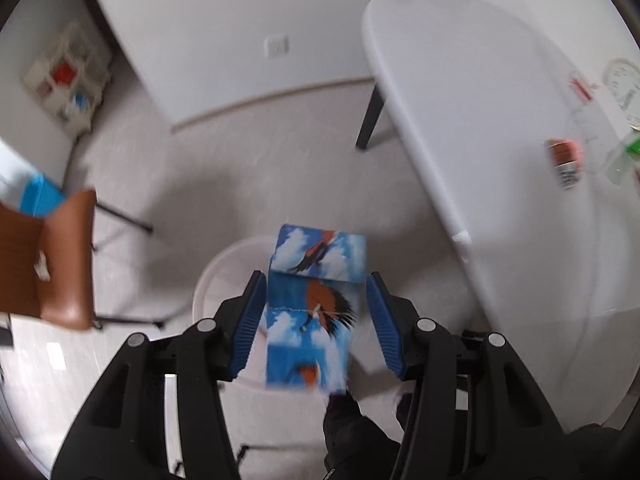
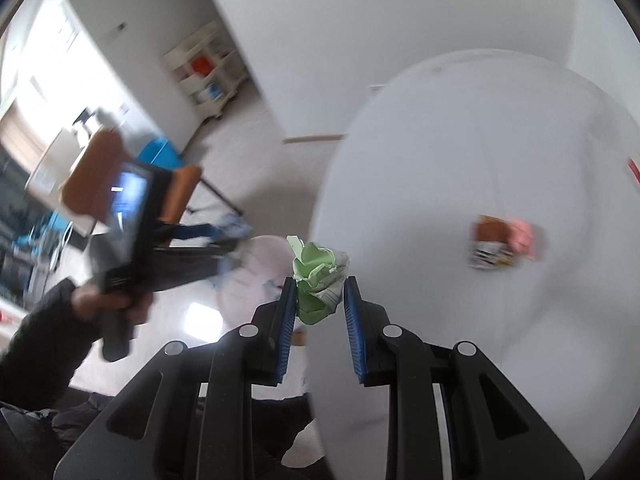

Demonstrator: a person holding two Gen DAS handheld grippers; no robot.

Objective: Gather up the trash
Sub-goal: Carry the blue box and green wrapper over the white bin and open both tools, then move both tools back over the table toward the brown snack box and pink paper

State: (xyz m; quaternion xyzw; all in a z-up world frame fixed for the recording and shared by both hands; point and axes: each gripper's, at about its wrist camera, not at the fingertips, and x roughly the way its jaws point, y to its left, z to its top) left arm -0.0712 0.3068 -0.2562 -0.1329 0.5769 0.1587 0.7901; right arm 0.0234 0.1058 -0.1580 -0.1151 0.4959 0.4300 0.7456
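In the left wrist view my left gripper [image 1: 316,280] is open around a blue box with a bird print [image 1: 314,308]; a gap shows between the box and the right pad, and the box hangs over a pale pink bin [image 1: 224,276] on the floor. In the right wrist view my right gripper [image 2: 320,286] is shut on a crumpled green and white paper wad [image 2: 318,280], held at the white table's [image 2: 440,180] left edge. The bin [image 2: 260,264] lies beyond it, below the left gripper [image 2: 224,236].
A brown and pink snack packet [image 2: 502,246] lies on the table; it also shows in the left wrist view [image 1: 564,160] beside a green-labelled clear bottle [image 1: 624,156]. A brown chair [image 1: 52,264] stands left of the bin. A shelf unit [image 1: 68,76] stands by the far wall.
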